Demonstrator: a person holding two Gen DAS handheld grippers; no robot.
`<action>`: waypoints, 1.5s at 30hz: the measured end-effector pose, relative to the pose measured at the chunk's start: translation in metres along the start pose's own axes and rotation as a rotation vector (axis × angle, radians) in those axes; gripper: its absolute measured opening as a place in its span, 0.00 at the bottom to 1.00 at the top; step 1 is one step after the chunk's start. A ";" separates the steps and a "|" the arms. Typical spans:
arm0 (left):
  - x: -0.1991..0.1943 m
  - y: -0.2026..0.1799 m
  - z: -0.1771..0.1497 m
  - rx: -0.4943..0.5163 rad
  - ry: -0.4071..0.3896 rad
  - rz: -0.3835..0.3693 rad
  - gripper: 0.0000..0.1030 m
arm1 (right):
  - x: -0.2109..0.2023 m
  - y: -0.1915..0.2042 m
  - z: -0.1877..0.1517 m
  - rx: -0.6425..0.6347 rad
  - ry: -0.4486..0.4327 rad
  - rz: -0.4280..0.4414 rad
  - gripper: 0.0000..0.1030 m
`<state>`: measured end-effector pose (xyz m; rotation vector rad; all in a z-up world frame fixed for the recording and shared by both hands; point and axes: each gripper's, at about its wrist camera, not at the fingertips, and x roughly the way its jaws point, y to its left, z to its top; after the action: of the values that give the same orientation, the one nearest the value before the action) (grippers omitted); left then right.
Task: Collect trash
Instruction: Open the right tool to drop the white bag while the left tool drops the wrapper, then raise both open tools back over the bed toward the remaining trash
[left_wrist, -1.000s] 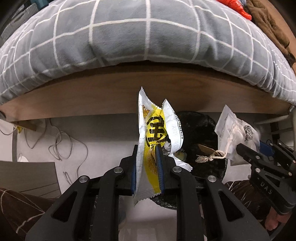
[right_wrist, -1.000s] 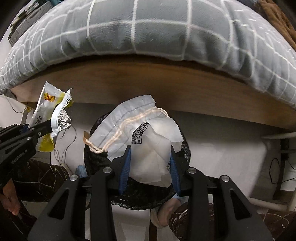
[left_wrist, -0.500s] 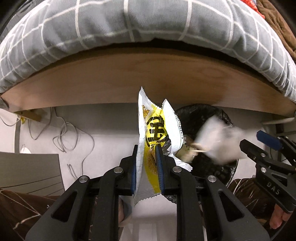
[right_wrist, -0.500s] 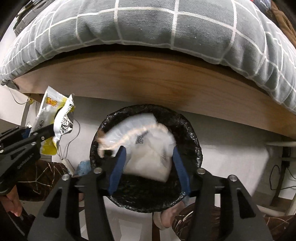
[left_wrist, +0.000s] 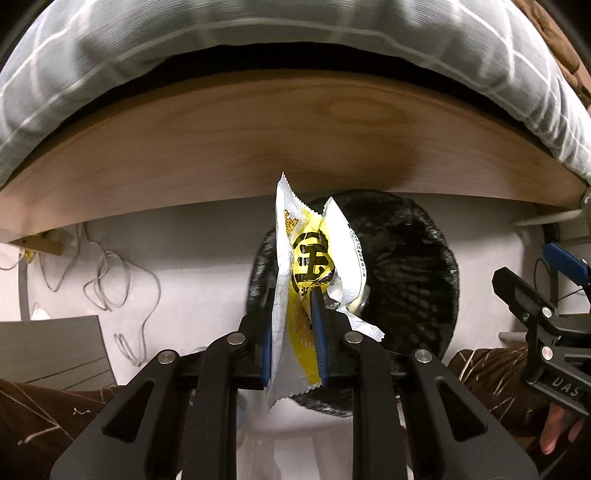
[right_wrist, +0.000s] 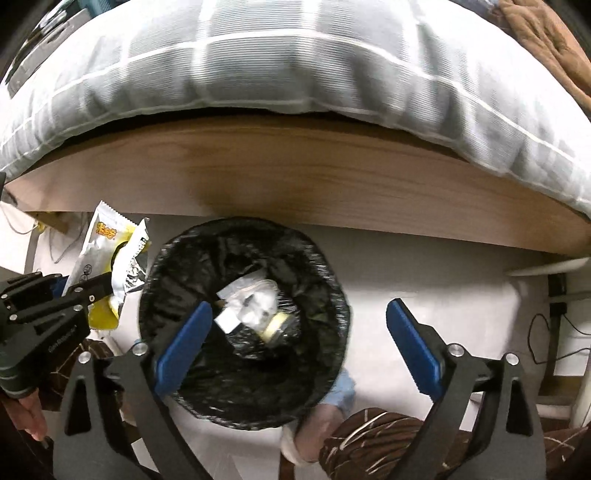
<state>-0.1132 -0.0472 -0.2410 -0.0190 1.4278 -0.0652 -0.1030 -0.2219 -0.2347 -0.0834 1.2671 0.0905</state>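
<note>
Right jaws now wide apart, white pouch (right_wrist: 255, 299) newly inside bin (right_wrist: 332, 280).

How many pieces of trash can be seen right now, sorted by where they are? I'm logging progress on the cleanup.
Held in the left gripper: 1, a yellow and white snack wrapper
In the black-lined bin: 1 clear item, a white bag; other scraps beside it are too blurred to count
In the right gripper, jaws spread: 0
Total: 2
</note>
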 end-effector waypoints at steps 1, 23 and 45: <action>0.001 -0.005 0.001 0.004 -0.002 -0.003 0.17 | -0.001 -0.007 -0.002 0.008 -0.005 -0.010 0.91; 0.007 -0.088 0.001 0.140 -0.043 -0.013 0.51 | -0.013 -0.088 -0.021 0.132 -0.057 -0.141 0.91; -0.090 -0.039 0.033 0.024 -0.276 0.056 0.94 | -0.113 -0.053 0.040 0.086 -0.360 -0.090 0.91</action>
<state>-0.0942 -0.0817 -0.1455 0.0307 1.1513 -0.0324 -0.0927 -0.2722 -0.1143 -0.0474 0.9048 -0.0265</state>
